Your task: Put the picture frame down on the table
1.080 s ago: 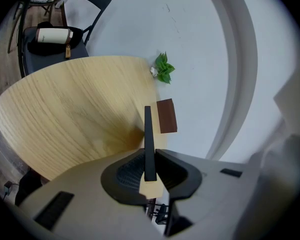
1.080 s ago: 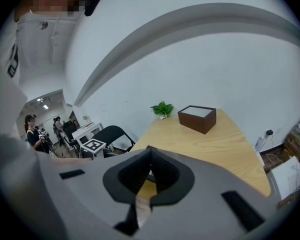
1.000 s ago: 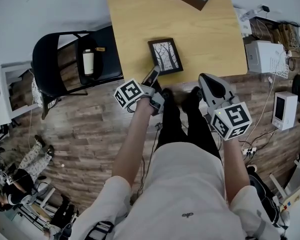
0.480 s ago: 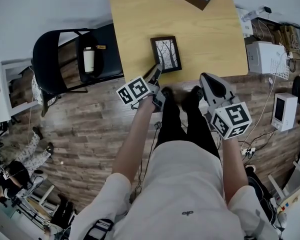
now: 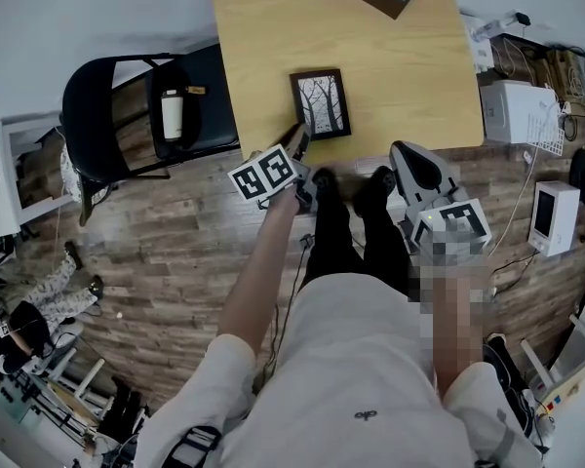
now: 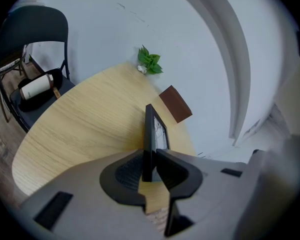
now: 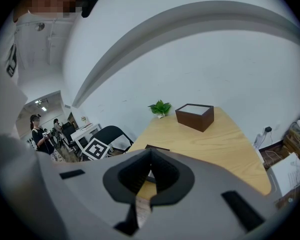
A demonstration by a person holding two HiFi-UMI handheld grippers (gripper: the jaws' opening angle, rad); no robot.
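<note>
Head view: picture frame (image 5: 321, 103) face-up over near edge of table (image 5: 409, 76), left gripper (image 5: 298, 136) at its near-left corner. Only left gripper view shows the grip: jaws clenched on frame's edge. It also shows plant (image 6: 150, 61) at far end. Right gripper (image 5: 402, 154) near table's near edge, jaws pressed together, empty. Versus a second ago, left gripper and frame sit slightly farther in.

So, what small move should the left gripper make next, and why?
Probably lower the left gripper slightly until the picture frame rests on the table. Its jaws clamp the frame's near edge, face up over the wood; contact is unclear.
</note>
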